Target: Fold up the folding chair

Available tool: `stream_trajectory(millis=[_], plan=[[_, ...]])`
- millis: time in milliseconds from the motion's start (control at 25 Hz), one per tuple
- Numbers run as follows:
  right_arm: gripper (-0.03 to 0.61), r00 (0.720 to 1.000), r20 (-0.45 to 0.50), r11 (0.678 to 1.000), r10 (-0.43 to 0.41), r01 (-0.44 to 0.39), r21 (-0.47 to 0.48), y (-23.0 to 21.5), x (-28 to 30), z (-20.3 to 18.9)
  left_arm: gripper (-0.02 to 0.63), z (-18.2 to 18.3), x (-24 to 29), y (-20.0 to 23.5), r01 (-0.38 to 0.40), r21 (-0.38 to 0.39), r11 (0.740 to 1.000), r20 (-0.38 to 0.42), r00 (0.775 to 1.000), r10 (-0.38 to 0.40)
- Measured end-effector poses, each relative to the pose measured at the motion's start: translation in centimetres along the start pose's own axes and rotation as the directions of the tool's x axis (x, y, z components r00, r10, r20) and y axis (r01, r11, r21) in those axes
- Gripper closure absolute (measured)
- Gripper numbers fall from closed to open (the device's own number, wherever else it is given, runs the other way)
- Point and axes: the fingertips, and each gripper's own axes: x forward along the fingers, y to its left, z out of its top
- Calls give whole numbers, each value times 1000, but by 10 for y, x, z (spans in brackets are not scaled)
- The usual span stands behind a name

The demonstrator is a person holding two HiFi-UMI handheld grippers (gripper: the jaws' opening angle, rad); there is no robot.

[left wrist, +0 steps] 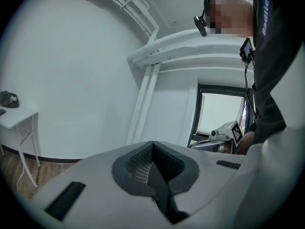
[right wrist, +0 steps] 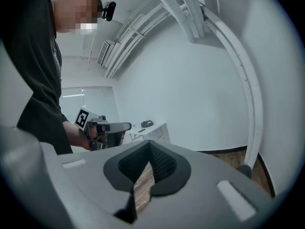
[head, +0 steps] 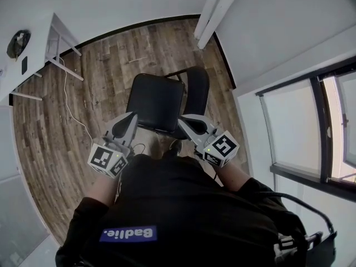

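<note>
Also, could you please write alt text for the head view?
A black folding chair stands unfolded on a wooden floor, seen from above. The person's left hand-held gripper and right hand-held gripper, both shut and empty, are held at its near side.

Centre, on floor [head: 53,143]: chair [head: 156,100]. Far left, against wall [head: 111,4]: table [head: 38,42]. Right of chair: window [head: 295,129].

The folding chair's [head: 156,102] legs are mostly hidden beneath its own seat. The bench [head: 41,38] is cut off by the picture's left edge, and the dark thing [head: 18,42] on it is too small to identify.
</note>
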Motion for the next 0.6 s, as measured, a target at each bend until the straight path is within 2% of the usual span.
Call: stream_trajectory(millis=[360, 600], plan=[[578, 997, -24, 996, -69, 70, 47, -28, 16, -12, 620, -11, 14, 47, -18, -6, 1000, -31, 999, 18], [578, 980, -26, 976, -199, 201, 89, -37, 36, -20, 620, -24, 14, 100, 15, -44, 999, -55, 998, -18]])
